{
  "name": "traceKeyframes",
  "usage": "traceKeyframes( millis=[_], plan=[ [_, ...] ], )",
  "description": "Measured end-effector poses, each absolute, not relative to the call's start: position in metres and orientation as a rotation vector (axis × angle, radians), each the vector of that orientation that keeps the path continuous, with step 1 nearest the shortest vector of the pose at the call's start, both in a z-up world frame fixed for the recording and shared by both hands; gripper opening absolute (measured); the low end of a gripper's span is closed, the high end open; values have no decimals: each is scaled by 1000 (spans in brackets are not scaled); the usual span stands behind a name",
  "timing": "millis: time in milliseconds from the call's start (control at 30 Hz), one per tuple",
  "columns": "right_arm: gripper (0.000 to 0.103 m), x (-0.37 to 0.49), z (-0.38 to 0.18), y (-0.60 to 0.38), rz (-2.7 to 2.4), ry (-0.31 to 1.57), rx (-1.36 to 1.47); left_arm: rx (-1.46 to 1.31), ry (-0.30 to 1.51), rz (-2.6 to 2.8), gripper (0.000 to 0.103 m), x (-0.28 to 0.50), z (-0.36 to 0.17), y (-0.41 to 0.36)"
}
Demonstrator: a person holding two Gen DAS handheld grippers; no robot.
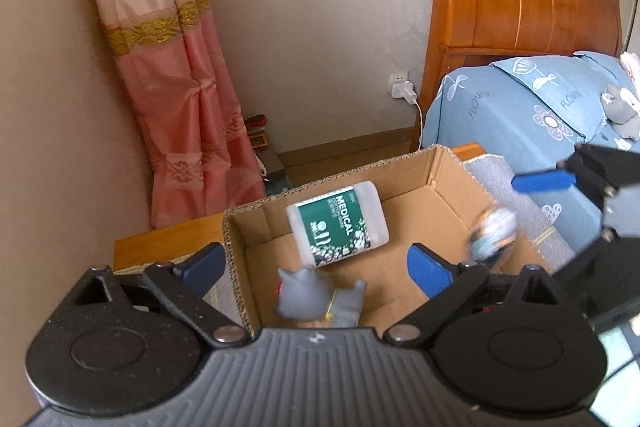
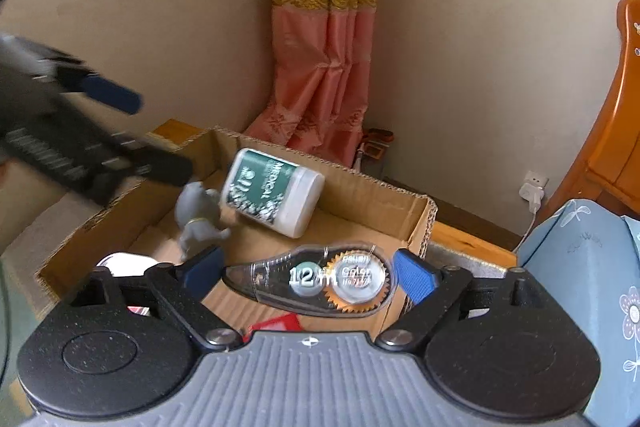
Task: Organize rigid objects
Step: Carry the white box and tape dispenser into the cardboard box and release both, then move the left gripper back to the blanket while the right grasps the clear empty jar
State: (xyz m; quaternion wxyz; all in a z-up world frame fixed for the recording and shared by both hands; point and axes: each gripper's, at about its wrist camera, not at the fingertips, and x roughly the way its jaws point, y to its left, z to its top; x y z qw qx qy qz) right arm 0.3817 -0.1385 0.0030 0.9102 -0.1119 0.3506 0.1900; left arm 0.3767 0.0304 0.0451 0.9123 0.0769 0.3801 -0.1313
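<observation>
The cardboard box (image 1: 448, 195) sits open beside the bed (image 1: 520, 99); inside it a white bottle (image 1: 340, 223) with a green label lies tilted, with a grey figurine (image 1: 316, 301) just in front of it; the left gripper (image 1: 316, 263) hangs over the box with jaws spread, holding nothing; the right gripper (image 2: 308, 271) has released too, a correction tape dispenser (image 2: 320, 283) lying loose between its blue fingers (image 2: 414, 275) above the box

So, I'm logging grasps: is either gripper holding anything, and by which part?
Left gripper: nothing; its jaws are open above the grey toy. Right gripper: the correction tape lies lengthwise between its spread fingers, but whether its ends are pinched cannot be told.
</observation>
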Motion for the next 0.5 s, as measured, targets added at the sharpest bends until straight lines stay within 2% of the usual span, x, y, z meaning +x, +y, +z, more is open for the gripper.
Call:
traceKeyframes(
  millis=[500],
  plan=[
    [103, 326, 22, -142, 353, 736, -198, 169, 768, -258, 98, 318, 58, 40]
  ],
)
